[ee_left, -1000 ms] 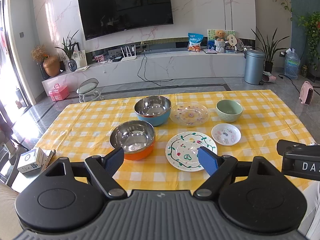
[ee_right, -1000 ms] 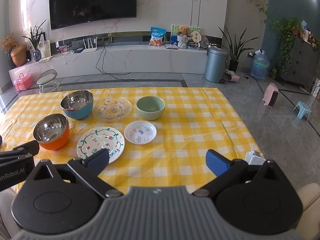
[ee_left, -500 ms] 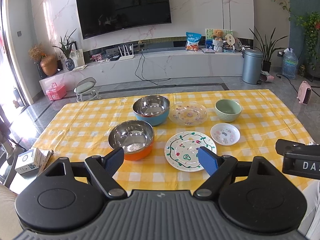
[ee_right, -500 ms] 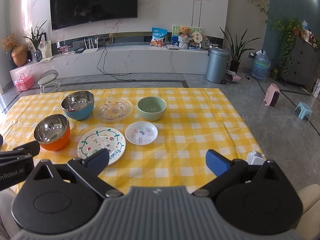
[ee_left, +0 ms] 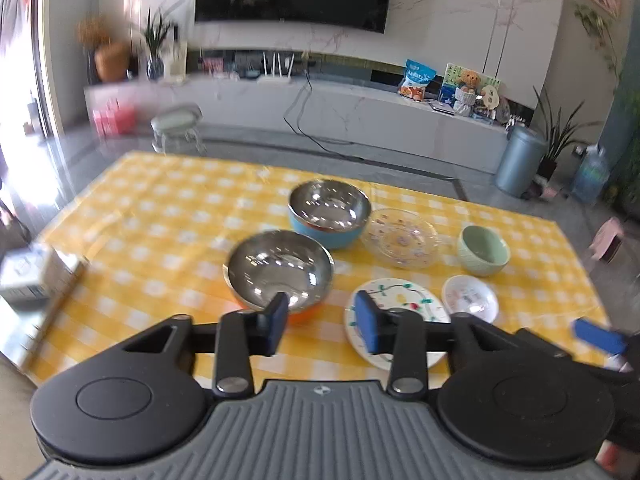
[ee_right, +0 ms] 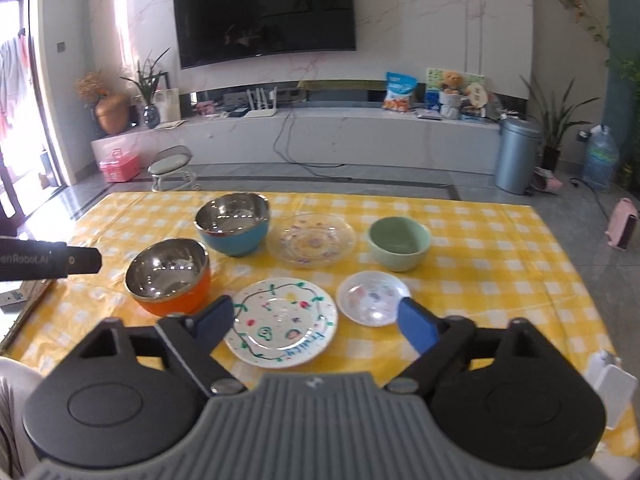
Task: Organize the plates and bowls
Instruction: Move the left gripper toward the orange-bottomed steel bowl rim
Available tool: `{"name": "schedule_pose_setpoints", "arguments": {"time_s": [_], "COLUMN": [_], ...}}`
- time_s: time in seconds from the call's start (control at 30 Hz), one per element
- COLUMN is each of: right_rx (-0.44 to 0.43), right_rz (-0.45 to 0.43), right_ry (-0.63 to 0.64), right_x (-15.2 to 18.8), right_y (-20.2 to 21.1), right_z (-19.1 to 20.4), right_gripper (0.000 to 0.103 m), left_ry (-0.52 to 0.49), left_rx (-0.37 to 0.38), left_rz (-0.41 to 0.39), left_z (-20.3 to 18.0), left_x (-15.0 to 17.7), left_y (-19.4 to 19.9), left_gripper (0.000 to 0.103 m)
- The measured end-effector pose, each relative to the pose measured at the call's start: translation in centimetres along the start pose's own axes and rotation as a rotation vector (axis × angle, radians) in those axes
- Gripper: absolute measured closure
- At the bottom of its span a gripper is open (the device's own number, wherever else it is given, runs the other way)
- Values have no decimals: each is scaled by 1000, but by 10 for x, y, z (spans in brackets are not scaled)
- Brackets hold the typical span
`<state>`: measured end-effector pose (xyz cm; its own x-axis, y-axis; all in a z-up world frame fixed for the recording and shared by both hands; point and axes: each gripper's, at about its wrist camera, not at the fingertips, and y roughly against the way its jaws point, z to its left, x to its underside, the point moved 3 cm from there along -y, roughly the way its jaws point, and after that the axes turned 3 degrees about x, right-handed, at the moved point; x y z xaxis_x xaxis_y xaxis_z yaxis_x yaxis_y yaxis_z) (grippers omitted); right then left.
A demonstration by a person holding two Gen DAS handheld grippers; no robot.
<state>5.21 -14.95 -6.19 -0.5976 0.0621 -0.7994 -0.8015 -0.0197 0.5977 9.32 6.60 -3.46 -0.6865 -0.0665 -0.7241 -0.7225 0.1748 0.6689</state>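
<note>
The left hand-held gripper, jaws just narrowing on nothing, hovers beside the orange bowl.

Both cameras are riding on hand-held grippers at the near edge of the yellow checked table, looking forward and downward along their own fingers toward the far wall with the television. The left wrist view is sitting further left, tilting clockwise, with the orange bowl closest before it. The right wrist view is standing level, centring on the painted plate. Both views are sharing the same cluster of dishes, the table, and the far media shelf; each is catching the other gripper at its frame edge.
</note>
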Motion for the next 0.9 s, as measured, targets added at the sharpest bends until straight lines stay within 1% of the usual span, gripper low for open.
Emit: {"name": "schedule_pose_setpoints", "arguments": {"time_s": [0.03, 0.07, 0.1, 0.13, 0.17, 0.2, 0.27, 0.3, 0.33, 0.37, 0.4, 0.53, 0.63, 0.7, 0.73, 0.8, 0.83, 0.9], "right_rx": [-15, -34, -49, -66, -82, -99, -119, -122, -126, -128, -132, -132, -155, -190, -207, -206, -199, -190], "right_rz": [6, 17, 22, 30, 40, 48, 67, 76, 90, 107, 124, 179, 209, 228, 226, 217, 213, 216], "right_ry": [-5, -14, -24, -38, -52, -62, -87, -100, -112, -122, -133, -164, -191, -203, -195, -155, -130, -99], "right_x": [0, 0, 1, 2, 4, 6, 11, 13, 15, 16, 18, 21, 21, 17, 14, 8, 6, 2], "right_y": [-7, -17, -25, -34, -44, -53, -72, -81, -91, -100, -109, -138, -154, -163, -165, -166, -165, -168], "right_z": [1, 2, 2, 1, 0, -2, -6, -9, -12, -14, -18, -29, -30, -23, -18, -6, 0, 8], "right_gripper": [31, 37, 44, 47, 53, 57, 60, 65, 67, 72, 75, 77, 76, 75, 75, 65, 65, 64], "left_ry": [14, 7, -4, -12, -20, -22, -1, 16, 26, 23, 9, -60, -31, -8, 4, 30, 40, 50], "left_rx": [31, 55, 70, 75, 75, 80, 96, 104, 114, 123, 120, 65, 41, 28, 25, 29, 30, 26], "left_rz": [11, 13, 4, -10, -13, -2, 31, 49, 65, 78, 92, 127, 148, 128, 121, 126, 128, 120], "left_z": [1, -1, -5, -9, -12, -17, -23, -23, -24, -26, -28, -35, -28, -17, -11, 1, 7, 16], "left_x": [0, 1, 1, 1, 1, 2, 3, 3, 3, 4, 4, 4, 0, -9, -15, -24, -28, -32], "left_y": [-7, -13, -18, -24, -31, -39, -59, -71, -82, -92, -100, -126, -136, -128, -123, -115, -111, -102], "left_gripper": [70, 73, 73, 73, 75, 78, 85, 86, 86, 90, 90, 91, 93, 92, 90, 90, 90, 86]}}
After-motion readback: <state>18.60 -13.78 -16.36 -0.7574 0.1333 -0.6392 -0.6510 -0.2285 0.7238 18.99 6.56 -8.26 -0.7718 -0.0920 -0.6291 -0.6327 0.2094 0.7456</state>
